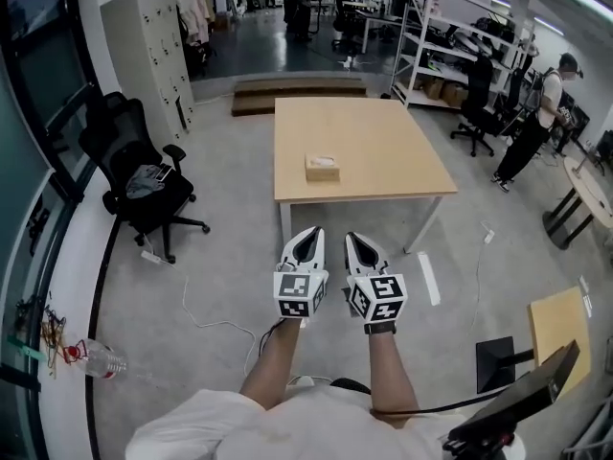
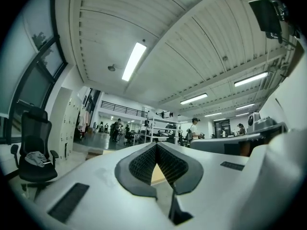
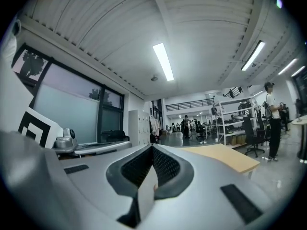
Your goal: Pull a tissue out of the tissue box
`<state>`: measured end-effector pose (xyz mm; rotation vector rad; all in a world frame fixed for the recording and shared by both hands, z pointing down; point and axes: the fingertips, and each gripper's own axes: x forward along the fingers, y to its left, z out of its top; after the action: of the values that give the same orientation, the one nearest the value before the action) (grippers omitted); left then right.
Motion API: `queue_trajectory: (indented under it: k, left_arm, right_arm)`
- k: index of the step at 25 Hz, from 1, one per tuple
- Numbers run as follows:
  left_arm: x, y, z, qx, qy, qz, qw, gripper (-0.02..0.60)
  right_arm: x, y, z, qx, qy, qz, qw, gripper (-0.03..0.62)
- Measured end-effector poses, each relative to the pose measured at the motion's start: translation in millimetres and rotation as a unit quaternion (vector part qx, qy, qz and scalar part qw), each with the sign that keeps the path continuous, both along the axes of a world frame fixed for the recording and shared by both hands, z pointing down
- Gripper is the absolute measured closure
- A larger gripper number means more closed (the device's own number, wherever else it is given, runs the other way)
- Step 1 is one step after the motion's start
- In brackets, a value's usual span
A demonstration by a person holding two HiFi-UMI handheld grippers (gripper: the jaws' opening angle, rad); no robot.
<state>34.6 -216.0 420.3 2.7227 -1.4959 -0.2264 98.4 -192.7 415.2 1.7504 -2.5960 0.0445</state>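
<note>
Left gripper (image 1: pixel 311 234) and right gripper (image 1: pixel 355 239), closed and empty, hover short of the table (image 1: pixel 407 166); unbraced, the tissue box (image 1: pixel 322 167) toward its near edge might lift.

The head camera sits high above the person's shoulders and looks forward and steeply down. The forearms are close below it, and the pale wooden square table (image 1: pixel 383 161) lies farther ahead, seen whole from beyond its near edge. The camera on the left gripper (image 1: pixel 311 234) and the one on the right gripper (image 1: pixel 353 239) ride low behind the jaws and face roughly level towards that table. The left one sees only a sliver of tabletop, while the right one has the top at its right side. All three views share the table and the white metal shelving rack (image 1: pixel 431 36). The black office chair (image 1: pixel 134 175) shows only from the head and the left gripper.
</note>
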Motion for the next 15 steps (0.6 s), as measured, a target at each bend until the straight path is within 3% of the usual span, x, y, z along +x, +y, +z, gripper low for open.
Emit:
queue_trajectory:
  k: [9,15]
  left_arm:
    - [5.5,-85.9,29.2,-0.038,0.015,-0.013,0.9991,0.581]
    - [14.9,-176.6,21.2,-0.035,0.013,-0.032,0.9988,0.581]
  right_arm:
    - [29.9,-84.6,22.7,-0.027,0.002,0.016,0.999,0.592]
    - [43.7,-181.6,12.2,-0.017,-0.007,0.0,1.0,0.592]
